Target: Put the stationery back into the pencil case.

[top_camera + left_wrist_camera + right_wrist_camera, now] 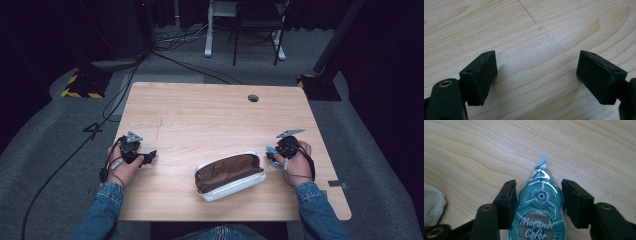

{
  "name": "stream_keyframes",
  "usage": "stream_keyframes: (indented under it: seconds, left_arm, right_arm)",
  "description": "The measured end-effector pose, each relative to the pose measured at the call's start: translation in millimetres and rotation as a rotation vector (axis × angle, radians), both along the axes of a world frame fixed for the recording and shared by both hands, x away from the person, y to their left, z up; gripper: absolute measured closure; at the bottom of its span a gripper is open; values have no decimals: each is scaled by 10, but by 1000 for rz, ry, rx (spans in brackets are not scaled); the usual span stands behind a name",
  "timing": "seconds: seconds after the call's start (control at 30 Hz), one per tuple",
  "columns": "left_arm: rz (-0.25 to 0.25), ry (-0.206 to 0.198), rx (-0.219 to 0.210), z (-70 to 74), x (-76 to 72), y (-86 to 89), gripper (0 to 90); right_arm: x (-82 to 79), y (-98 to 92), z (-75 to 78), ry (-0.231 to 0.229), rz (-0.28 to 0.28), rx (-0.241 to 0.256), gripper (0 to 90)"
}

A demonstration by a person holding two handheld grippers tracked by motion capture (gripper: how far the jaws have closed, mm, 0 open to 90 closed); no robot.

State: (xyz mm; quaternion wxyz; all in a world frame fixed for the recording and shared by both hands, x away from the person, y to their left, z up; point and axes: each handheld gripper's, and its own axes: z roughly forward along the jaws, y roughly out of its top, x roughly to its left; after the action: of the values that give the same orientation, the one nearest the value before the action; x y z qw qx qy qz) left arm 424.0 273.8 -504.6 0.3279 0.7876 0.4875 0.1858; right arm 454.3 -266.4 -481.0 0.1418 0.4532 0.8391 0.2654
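Note:
A teal correction tape dispenser [539, 205], labelled "Morandi Color", sits between the jaws of my right gripper [539, 184], which is shut on it just above the wood. In the high view the right gripper [273, 154] is at the table's right side, with the correction tape [270, 149] at its tip. An open white pencil case [229, 175] with a brown lining lies at the front centre, to the left of that gripper. My left gripper [149, 157] rests at the table's left side. Its jaws stand wide open over bare wood in the left gripper view [536, 75].
The wooden table [200, 115] has a cable hole [253, 98] near its far edge. A corner of the white pencil case [432, 202] shows at the left of the right gripper view. Cables, stands and a chair frame are on the floor beyond.

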Motion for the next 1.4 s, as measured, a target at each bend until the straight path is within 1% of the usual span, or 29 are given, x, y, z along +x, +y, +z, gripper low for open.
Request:
stream_keyframes:
  seconds: [0.17,0.47,0.6,0.67,0.77,0.97,1.23,1.4]
  left_arm:
    - [0,-1,-1,-1,0,0,172]
    - [-1,-2,-2,-2,-1,-1,172]
    - [0,-1,-2,-1,-2,-1,172]
    - [-1,-1,-2,-1,-1,-1,172]
    - [-1,1,-2,-1,-2,1,172]
    - [-2,0,-2,-1,-3,0,171]
    - [-2,0,-2,-1,-3,1,172]
    - [-2,0,-2,-1,-3,1,172]
  right_arm:
    - [-2,6,12,7,0,-11,500]
    - [-4,0,12,5,-6,-10,504]
    - [-5,-10,19,15,-9,-10,504]
    - [-5,-20,31,31,-9,4,505]
    - [-8,-31,53,38,-11,20,505]
    - [-27,-64,121,32,-20,45,505]
    - [-71,-147,282,-5,-33,104,505]
    - [-111,-187,400,-35,-29,136,505]
